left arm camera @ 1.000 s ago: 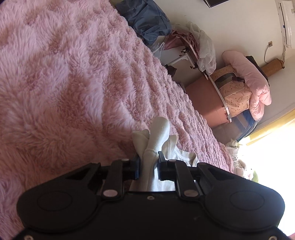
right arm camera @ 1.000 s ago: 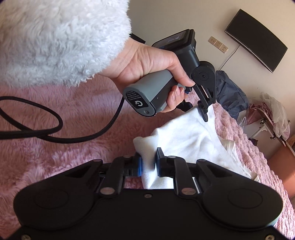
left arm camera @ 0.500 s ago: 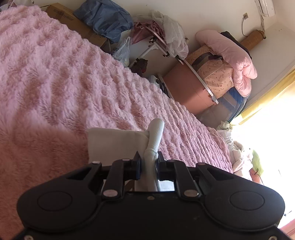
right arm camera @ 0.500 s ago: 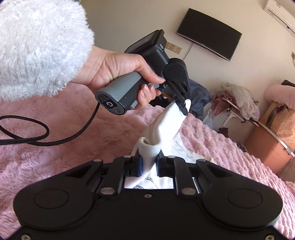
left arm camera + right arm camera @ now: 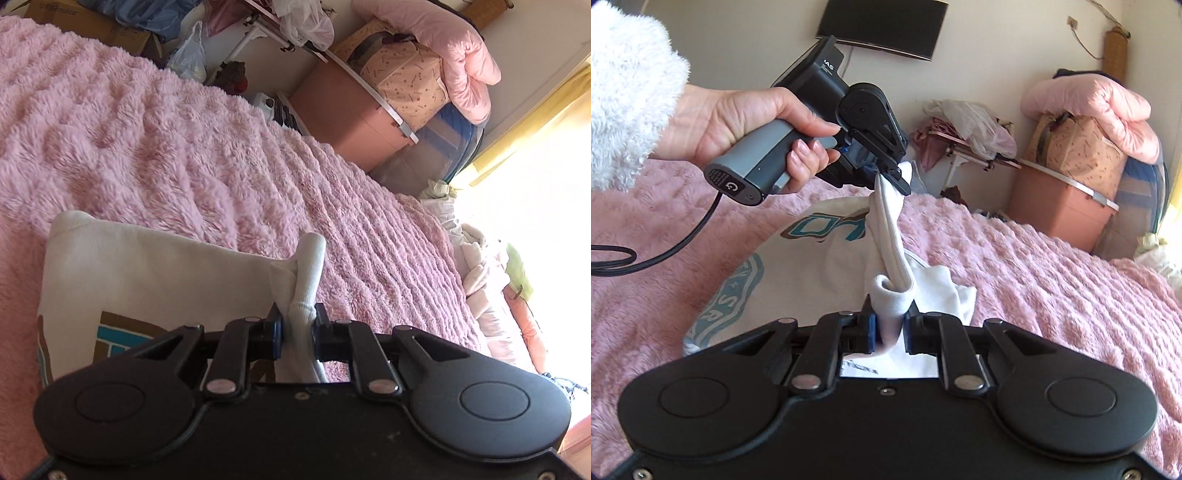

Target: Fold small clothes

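White sock [image 5: 891, 236]: stretched in the air between both claws, above a printed cream garment [image 5: 746, 273] lying on the pink fleece bed [image 5: 1052, 266]. Left claw [image 5: 892, 177] clamped on its upper end; right claw [image 5: 888, 326] clamped on its lower end.

A: Site type?
B: Home bedroom. Bed under fluffy pink blanket [image 5: 229, 155].
A: Supporting signs?
B: Wall-mounted TV [image 5: 886, 27], pink quilt [image 5: 1100, 107] heaped on storage boxes [image 5: 1067, 206], clothes on a rack [image 5: 964, 125], yellow curtain [image 5: 528, 122] by a bright window.
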Action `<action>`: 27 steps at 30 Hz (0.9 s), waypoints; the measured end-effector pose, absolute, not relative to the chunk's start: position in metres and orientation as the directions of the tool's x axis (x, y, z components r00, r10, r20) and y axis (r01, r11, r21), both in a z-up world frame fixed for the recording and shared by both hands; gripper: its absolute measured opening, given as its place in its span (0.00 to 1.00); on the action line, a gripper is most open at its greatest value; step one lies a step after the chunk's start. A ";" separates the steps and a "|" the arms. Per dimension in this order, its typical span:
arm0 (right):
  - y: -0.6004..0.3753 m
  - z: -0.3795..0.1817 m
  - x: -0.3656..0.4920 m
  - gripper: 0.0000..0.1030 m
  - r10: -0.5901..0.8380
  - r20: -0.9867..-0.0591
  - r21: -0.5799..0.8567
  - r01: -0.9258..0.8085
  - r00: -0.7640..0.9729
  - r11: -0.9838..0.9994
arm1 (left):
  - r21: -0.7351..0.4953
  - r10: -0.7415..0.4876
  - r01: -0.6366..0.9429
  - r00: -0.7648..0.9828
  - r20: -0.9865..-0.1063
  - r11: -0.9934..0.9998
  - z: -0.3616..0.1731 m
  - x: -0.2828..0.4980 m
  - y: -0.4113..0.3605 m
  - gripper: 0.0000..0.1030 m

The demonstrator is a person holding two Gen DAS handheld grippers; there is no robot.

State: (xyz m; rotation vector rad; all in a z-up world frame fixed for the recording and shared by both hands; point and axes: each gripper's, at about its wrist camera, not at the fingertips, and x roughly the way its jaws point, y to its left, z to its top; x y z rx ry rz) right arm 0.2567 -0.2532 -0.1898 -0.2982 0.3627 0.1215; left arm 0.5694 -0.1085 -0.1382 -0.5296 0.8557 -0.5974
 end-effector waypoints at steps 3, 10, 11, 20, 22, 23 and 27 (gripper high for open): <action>-0.278 -0.202 0.262 0.13 0.038 -0.396 -0.225 -0.137 0.917 0.965 | -0.623 -0.659 0.265 0.493 -0.569 0.736 -0.153 0.572 -0.140 0.12; -0.321 -0.230 0.264 0.12 0.040 -0.475 -0.105 -0.101 0.879 0.989 | -0.578 -0.617 0.245 0.469 -0.632 0.778 -0.183 0.580 -0.181 0.12; -0.324 -0.234 0.266 0.12 0.043 -0.484 -0.090 -0.098 0.874 0.991 | -0.575 -0.614 0.243 0.469 -0.635 0.781 -0.186 0.581 -0.184 0.12; -0.343 -0.245 0.265 0.12 0.051 -0.515 0.000 -0.059 0.856 0.998 | -0.541 -0.604 0.282 0.490 -0.629 0.792 -0.182 0.581 -0.198 0.13; -0.345 -0.243 0.264 0.12 0.047 -0.511 0.000 -0.055 0.858 0.998 | -0.530 -0.603 0.297 0.491 -0.629 0.794 -0.179 0.581 -0.200 0.13; -0.345 -0.243 0.263 0.12 0.038 -0.509 -0.003 -0.046 0.860 0.999 | -0.538 -0.608 0.295 0.488 -0.626 0.790 -0.179 0.581 -0.201 0.13; -0.349 -0.243 0.263 0.11 0.019 -0.515 0.010 -0.016 0.857 1.000 | -0.521 -0.597 0.297 0.479 -0.644 0.800 -0.187 0.585 -0.209 0.13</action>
